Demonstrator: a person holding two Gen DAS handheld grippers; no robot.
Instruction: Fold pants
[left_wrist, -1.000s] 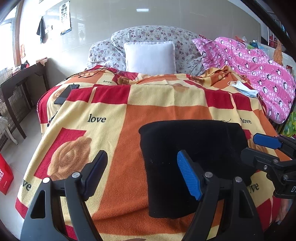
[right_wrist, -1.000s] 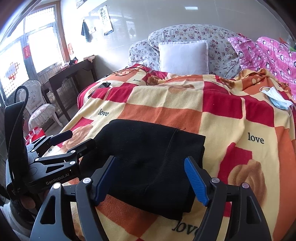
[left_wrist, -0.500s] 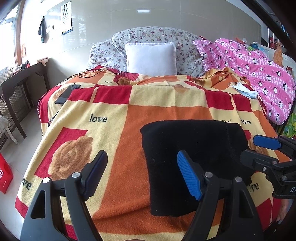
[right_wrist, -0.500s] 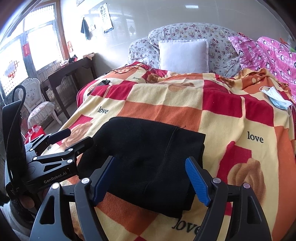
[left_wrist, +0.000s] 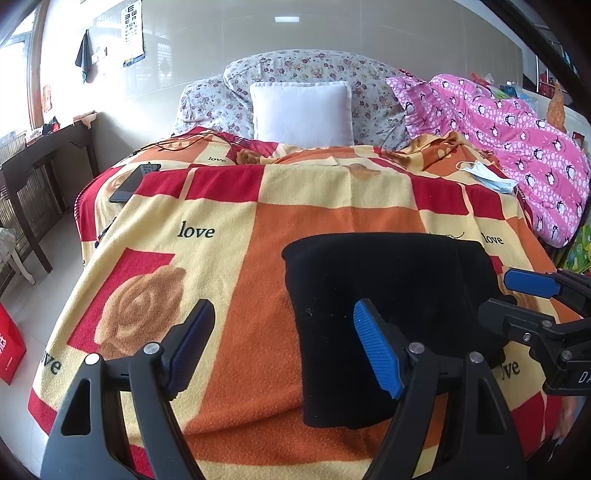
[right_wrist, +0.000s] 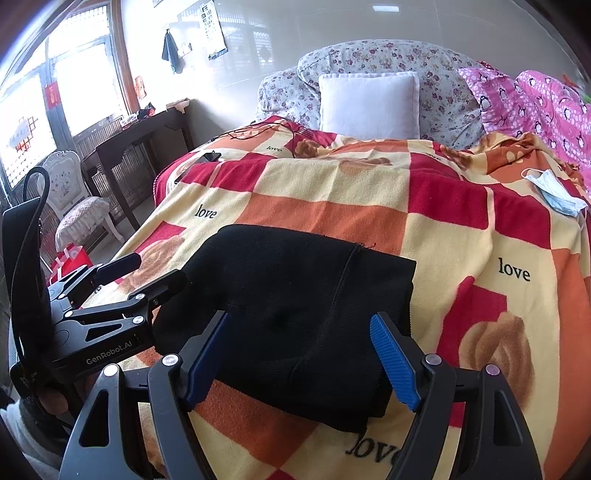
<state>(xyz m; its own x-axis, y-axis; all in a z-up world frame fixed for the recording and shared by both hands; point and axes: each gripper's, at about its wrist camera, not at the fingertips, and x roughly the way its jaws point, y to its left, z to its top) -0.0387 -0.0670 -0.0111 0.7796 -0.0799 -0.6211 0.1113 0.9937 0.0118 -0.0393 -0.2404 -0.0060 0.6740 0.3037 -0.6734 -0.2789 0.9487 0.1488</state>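
On the near part of a bed covered by a checked fleece blanket (left_wrist: 229, 266) in red, orange and cream, printed with roses and the word "love", lie the black pants (left_wrist: 388, 295), folded into a compact, roughly rectangular bundle. In the right wrist view the same pants (right_wrist: 295, 314) show a seam running down the top layer and a stacked folded edge on the right side. The left gripper (left_wrist: 284, 347) hovers over the blanket at the pants' left edge, its blue-padded fingers spread wide with nothing between them; one finger (left_wrist: 373, 350) stands over the black cloth, the other over orange blanket. The right gripper (right_wrist: 299, 358) hangs above the near end of the pants, fingers likewise wide apart and gripping nothing; whether they touch the cloth cannot be told. Each gripper appears at the edge of the other's view. At the head of the bed a white cushion (left_wrist: 301, 110) leans on floral pillows (left_wrist: 295, 70); a pink penguin-print quilt (left_wrist: 517, 147) lies to the right, with a blue face mask (left_wrist: 487, 177) beside it. A dark remote control (left_wrist: 135, 177) rests on the blanket's far left
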